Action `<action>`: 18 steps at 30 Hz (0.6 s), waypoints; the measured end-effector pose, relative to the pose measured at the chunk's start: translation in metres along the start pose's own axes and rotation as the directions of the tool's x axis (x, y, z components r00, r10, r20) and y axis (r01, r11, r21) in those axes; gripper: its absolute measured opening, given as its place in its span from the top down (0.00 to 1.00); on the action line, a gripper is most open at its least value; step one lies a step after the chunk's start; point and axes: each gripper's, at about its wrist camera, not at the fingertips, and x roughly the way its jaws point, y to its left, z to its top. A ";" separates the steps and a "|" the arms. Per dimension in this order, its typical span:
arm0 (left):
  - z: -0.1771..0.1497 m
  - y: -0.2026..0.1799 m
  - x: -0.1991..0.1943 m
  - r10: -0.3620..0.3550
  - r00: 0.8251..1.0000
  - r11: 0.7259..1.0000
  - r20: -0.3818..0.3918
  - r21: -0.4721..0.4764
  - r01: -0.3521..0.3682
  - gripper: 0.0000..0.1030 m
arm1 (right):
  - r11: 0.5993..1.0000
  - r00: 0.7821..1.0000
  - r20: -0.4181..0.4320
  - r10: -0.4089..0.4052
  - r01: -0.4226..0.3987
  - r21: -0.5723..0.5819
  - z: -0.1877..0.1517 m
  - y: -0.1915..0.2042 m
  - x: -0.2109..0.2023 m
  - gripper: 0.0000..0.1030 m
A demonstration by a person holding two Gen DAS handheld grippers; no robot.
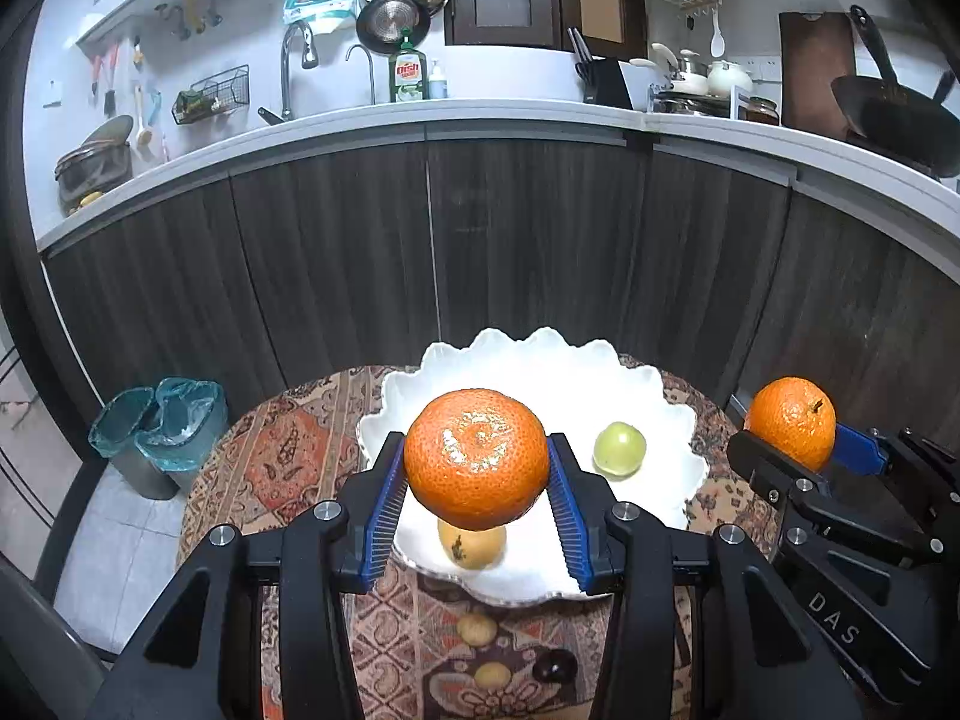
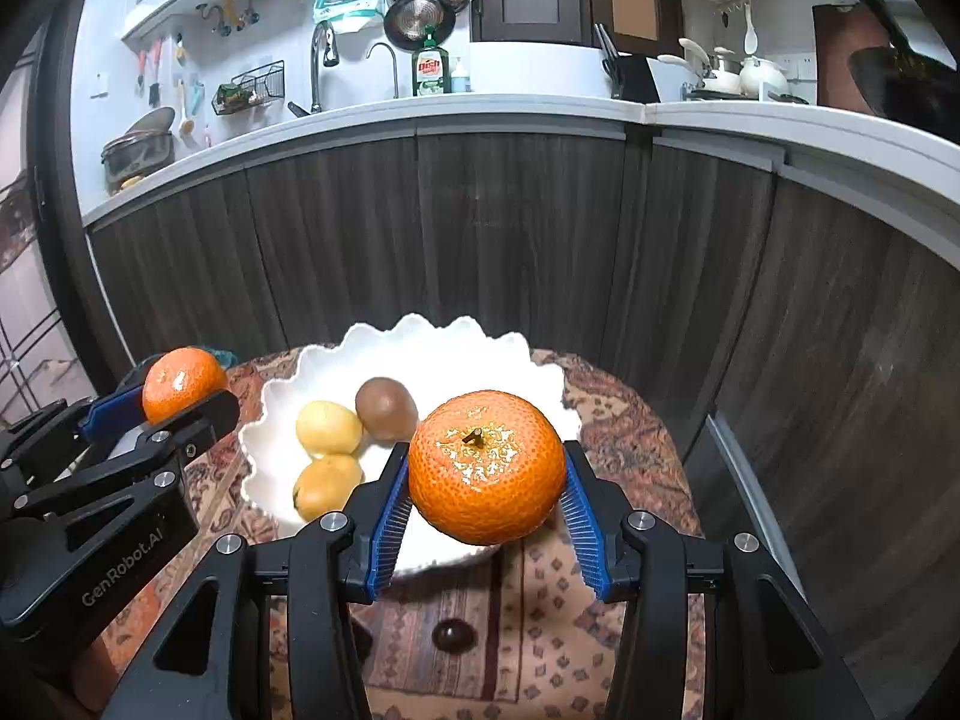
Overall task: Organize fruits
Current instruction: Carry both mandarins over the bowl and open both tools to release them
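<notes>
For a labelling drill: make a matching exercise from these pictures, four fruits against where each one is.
Things:
1. orange with a stem stub
2. green fruit
3. brown kiwi
4. dark round fruit

Places:
A. on the patterned tablecloth, outside the bowl
B. clamped in the right gripper
C. in the white scalloped bowl, beside two yellow fruits
D. alone on the bowl's right side

Pairs: 1-B, 2-D, 3-C, 4-A

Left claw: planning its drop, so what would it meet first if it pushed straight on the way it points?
Probably the white scalloped bowl: the left claw, shut on an orange, aims down into it. Depth is uncertain.
</notes>
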 end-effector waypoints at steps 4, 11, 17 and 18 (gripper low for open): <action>0.008 0.003 0.012 -0.005 1.000 1.000 -0.012 0.001 0.005 0.56 | 1.000 1.000 0.001 0.002 -0.002 -0.003 0.010 0.000 0.011 0.53; 0.022 0.008 0.040 -0.006 0.999 1.000 -0.033 0.006 0.006 0.56 | 1.000 0.999 -0.043 0.021 -0.020 0.009 0.023 -0.002 0.043 0.53; 0.029 0.013 0.067 -0.018 0.997 1.000 -0.072 0.004 0.018 0.56 | 1.000 0.997 -0.075 0.022 -0.022 -0.003 0.032 0.000 0.069 0.53; 0.029 0.013 0.071 -0.018 0.997 1.000 -0.077 0.006 0.019 0.56 | 1.000 0.996 -0.084 0.024 -0.024 -0.004 0.033 0.001 0.074 0.53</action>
